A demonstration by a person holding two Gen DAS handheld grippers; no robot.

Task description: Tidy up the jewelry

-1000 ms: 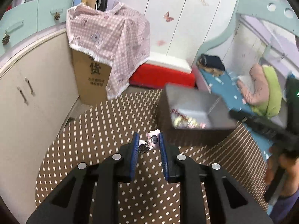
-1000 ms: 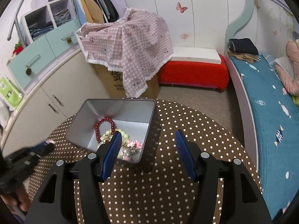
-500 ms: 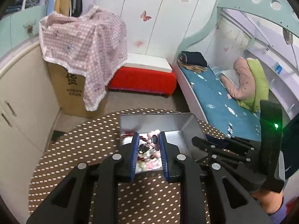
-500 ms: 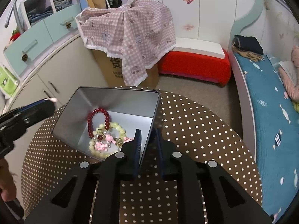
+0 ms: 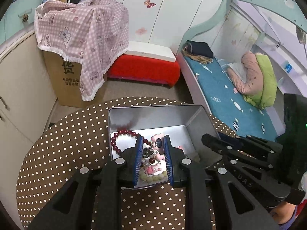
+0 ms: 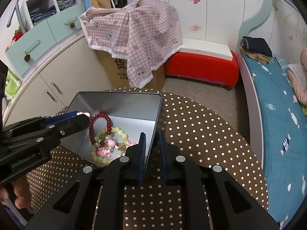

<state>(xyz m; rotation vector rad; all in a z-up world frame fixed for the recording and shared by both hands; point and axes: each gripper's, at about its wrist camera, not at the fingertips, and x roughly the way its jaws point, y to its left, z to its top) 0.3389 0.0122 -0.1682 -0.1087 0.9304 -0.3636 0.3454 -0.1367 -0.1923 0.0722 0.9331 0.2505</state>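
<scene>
You are gripping a charm keychain point(image 5: 151, 150) in the left gripper point(image 5: 152, 143) fingers, over the metal tin point(image 5: 199, 124) on the tabletop point(image 5: 63, 153); the right gripper point(image 6: 151, 137) fingers, having just been closing, are clamping the tin's near wall.

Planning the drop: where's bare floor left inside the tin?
Tin: bare along the far wall and far right corner. Crowded: red bead bracelet at left, yellow-green beads and pink charms piled near. Right hand-held gripper clamps the right wall.

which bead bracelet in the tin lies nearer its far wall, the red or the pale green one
The red bracelet. Its dark red loop lies toward the far wall of the tin, while the pale green bracelet lies nearer the front, among pink charms.
</scene>
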